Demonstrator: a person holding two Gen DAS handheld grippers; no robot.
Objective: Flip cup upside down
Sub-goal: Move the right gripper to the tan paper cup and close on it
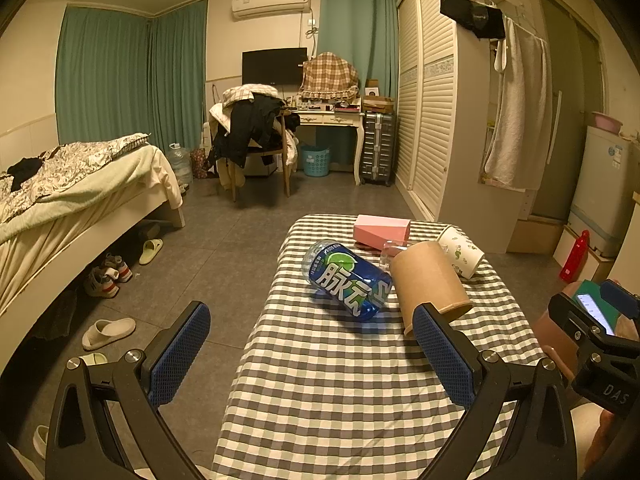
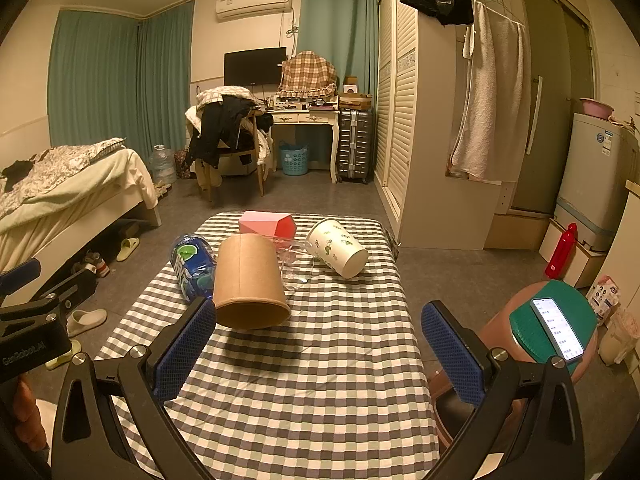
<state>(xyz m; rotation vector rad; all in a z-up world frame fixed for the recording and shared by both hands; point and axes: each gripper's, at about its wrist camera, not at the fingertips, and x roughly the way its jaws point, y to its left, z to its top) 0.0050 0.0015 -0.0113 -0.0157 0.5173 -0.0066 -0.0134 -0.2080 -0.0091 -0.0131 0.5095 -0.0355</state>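
Observation:
A brown paper cup [image 1: 430, 282] [image 2: 250, 280] lies on its side on the checkered table [image 1: 340, 384] [image 2: 312, 380], its open mouth toward me. A white paper cup with green print [image 1: 460, 252] [image 2: 338, 246] lies on its side behind it to the right. My left gripper [image 1: 312, 356] is open and empty, low over the table's left front, its right finger just before the brown cup. My right gripper [image 2: 318, 354] is open and empty over the table's front, its left finger beside the brown cup's mouth.
A blue drink bottle [image 1: 346, 278] [image 2: 192, 264] lies left of the brown cup. A pink box [image 1: 382, 231] [image 2: 267, 223] and a clear plastic cup [image 2: 294, 262] lie behind. A stool with a phone [image 2: 558, 328] stands right of the table. A bed [image 1: 60, 208] stands left.

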